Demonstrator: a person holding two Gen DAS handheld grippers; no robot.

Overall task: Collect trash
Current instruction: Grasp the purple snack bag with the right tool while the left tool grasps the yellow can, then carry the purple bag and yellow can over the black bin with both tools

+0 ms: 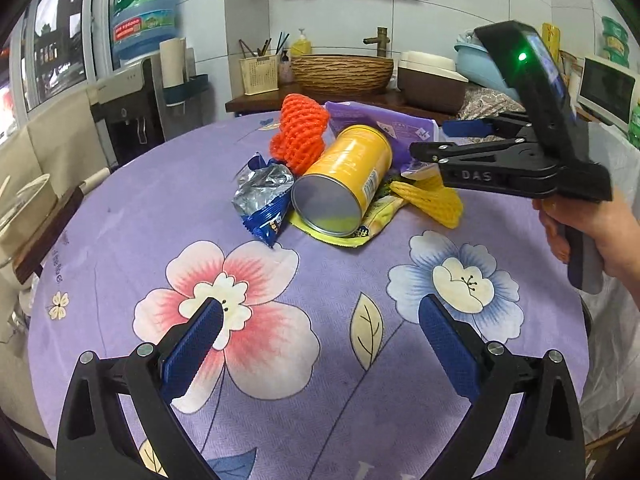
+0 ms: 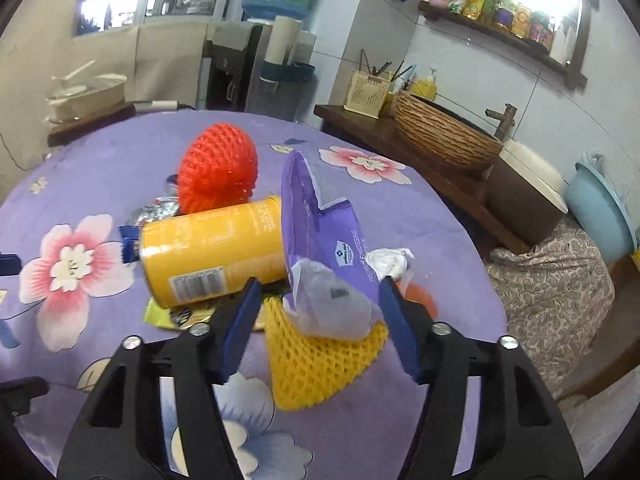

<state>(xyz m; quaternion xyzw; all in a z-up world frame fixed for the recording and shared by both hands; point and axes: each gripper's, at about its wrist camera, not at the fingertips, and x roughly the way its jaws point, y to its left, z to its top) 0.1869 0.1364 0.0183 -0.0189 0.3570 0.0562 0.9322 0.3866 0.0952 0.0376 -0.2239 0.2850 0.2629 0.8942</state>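
Purple flowered cloth covers my worktop, and all the trash sits in one heap near its far side. From my left wrist view, going left to right, I count: one crumpled blue-and-silver snack wrapper, one orange foam net, one yellow canister lying on its side with its open mouth toward me and nothing visible inside it, one flat yellow-green packet pinned under the canister, one purple bag behind it, and one yellow foam net at the right end. My right wrist view adds one white crumpled wad just beside the purple bag.

On the counter behind, a cream utensil holder has several sticks standing in it, and a woven basin sits to its right; I cannot see into that one.

My left gripper hangs over the bare cloth, well short of the heap, spread wide with nothing between its pads. My right gripper, in the person's hand, is about half spread; the purple bag's torn clear end and the yellow net lie between its pads, but I see neither pad pressing on them.
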